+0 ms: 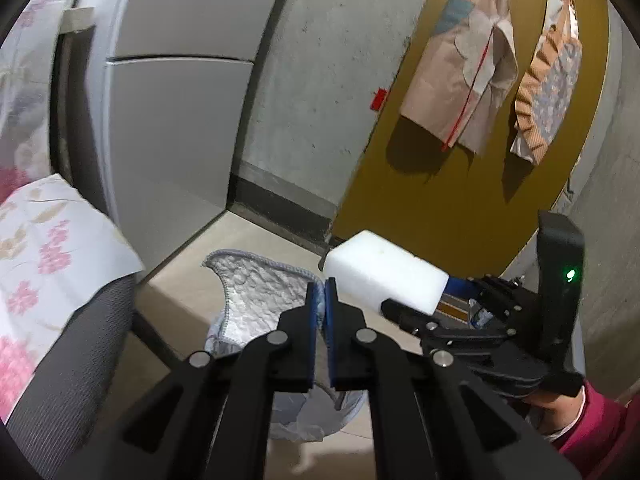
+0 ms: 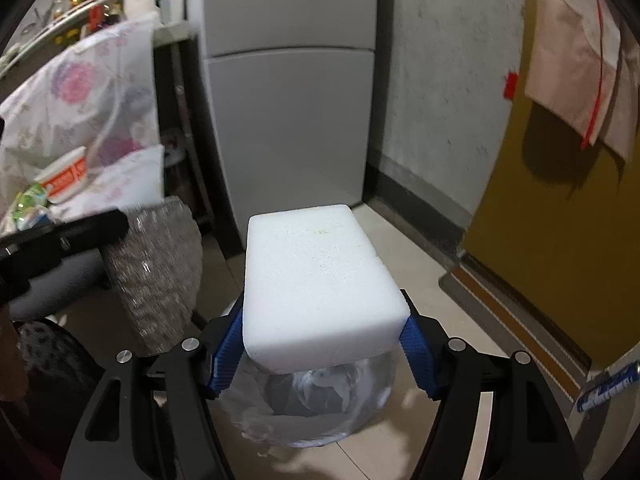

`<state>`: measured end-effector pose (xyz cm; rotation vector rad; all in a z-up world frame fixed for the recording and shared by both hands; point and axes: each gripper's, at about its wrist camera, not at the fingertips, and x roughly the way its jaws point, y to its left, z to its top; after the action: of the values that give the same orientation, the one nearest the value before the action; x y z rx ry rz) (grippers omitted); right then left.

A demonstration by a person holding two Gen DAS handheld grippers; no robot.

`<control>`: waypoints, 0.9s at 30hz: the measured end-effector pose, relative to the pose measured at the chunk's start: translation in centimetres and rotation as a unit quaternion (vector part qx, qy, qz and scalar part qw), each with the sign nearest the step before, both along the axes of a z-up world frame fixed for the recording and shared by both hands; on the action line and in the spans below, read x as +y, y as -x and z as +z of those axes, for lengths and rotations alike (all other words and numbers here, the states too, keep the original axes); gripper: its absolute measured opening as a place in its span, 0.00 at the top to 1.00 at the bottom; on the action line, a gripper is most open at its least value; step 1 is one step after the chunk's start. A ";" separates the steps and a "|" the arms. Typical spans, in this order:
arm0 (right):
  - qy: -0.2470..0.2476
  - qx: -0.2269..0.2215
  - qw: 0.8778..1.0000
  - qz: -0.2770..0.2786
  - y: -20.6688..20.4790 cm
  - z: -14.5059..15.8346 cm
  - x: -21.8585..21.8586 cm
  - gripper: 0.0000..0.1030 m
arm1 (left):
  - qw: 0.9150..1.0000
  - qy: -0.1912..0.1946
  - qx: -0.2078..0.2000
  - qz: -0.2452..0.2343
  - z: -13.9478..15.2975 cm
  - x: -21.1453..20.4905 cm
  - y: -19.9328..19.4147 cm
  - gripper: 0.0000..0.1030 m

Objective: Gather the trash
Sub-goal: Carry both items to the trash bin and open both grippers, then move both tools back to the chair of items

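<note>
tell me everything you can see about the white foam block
The white foam block is a thick rectangular slab with rounded edges and a grainy surface like styrofoam, faintly yellowish on top. The right gripper clamps its near end between blue-padded jaws, holding it roughly level in the air above the bag-lined trash bin. Nothing else touches it.

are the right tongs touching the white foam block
Touching. The right wrist view shows the right tongs clamped on the white foam block, a blue pad pressed against each side.

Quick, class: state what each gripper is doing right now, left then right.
Left gripper: closed, pinching the rim of the trash bag.
Right gripper: closed on the white foam block, above the bag.
</note>
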<state>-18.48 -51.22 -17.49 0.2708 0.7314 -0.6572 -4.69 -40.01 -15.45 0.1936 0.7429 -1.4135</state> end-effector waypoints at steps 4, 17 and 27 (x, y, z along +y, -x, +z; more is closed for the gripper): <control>-0.038 0.016 0.999 -0.012 -0.1 -3.1 -2.0 0.24 | 1.000 -0.023 0.007 -0.002 -1.7 -1.8 -0.4 0.78; -0.045 -0.027 0.998 -0.025 -0.1 0.2 -2.2 0.19 | 0.995 -0.042 -0.013 0.087 -0.8 2.1 -4.2 0.55; 0.006 -0.093 0.991 0.099 -5.9 9.7 6.1 0.16 | 0.970 -0.058 -0.039 0.232 3.3 13.9 -8.7 0.49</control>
<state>-12.54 -45.08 -7.77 0.2402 0.5665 -0.4407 4.00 -26.10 -12.18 0.1534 0.7483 -0.9145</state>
